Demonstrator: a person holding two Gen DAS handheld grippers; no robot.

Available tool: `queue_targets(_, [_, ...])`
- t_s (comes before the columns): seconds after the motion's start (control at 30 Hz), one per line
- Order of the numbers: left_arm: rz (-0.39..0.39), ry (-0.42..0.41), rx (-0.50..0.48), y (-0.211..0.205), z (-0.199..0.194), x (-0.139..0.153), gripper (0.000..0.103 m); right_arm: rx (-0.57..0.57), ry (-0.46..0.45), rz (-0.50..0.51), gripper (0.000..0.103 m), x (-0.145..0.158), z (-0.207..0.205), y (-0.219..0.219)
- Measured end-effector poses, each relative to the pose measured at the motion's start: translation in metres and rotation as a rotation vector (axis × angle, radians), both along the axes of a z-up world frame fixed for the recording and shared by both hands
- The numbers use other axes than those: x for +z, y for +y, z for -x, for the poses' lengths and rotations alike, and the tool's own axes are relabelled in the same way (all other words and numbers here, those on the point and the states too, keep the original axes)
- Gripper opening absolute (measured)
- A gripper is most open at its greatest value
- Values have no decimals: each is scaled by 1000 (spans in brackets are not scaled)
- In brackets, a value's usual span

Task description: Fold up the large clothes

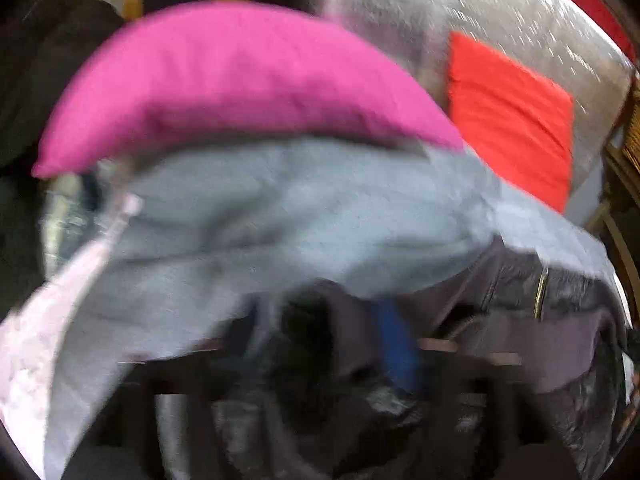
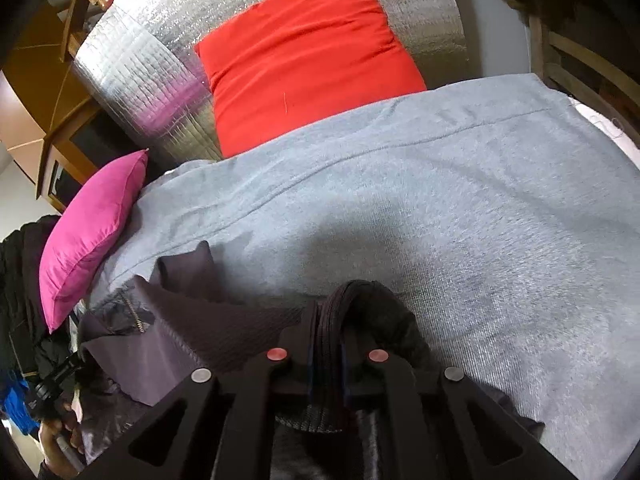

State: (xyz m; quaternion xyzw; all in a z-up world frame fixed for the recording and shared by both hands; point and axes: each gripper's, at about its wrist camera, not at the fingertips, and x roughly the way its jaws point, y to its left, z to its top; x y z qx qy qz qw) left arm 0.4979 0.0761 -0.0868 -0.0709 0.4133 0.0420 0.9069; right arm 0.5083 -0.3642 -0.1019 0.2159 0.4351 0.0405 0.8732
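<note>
A dark purple jacket (image 2: 208, 332) with a gold zipper lies on a grey blanket (image 2: 440, 208). My right gripper (image 2: 326, 344) is shut on the jacket's dark ribbed cuff or hem, which bulges up between its fingers. In the blurred left wrist view the same jacket (image 1: 520, 308) fills the lower frame under a fold of grey blanket (image 1: 280, 216). My left gripper (image 1: 332, 344) is wrapped in dark jacket fabric; its fingers are mostly hidden and blurred. The left tool also shows at the far left of the right wrist view (image 2: 56, 380), held in a hand.
A pink cushion (image 2: 88, 236) lies at the blanket's left edge, and also shows in the left wrist view (image 1: 240, 80). A red cushion (image 2: 304, 52) lies on silver foil matting (image 2: 136, 80) beyond. Wooden furniture (image 2: 48, 92) stands at the left and right.
</note>
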Motion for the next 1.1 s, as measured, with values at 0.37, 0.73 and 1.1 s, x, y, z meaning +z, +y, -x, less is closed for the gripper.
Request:
queue_targets(0.37, [-52,-164,-10,16,86,49,83,-9,-160,14,103,78,58,0])
queue_targets(0.73, [-214,-145,-351,-99,148,-10,83,301,-93,324,103,27,110,103])
queue_targets(1.1, [-217,-70,-317,-106,107,-29,85,186,-73,312,103,16,72,65])
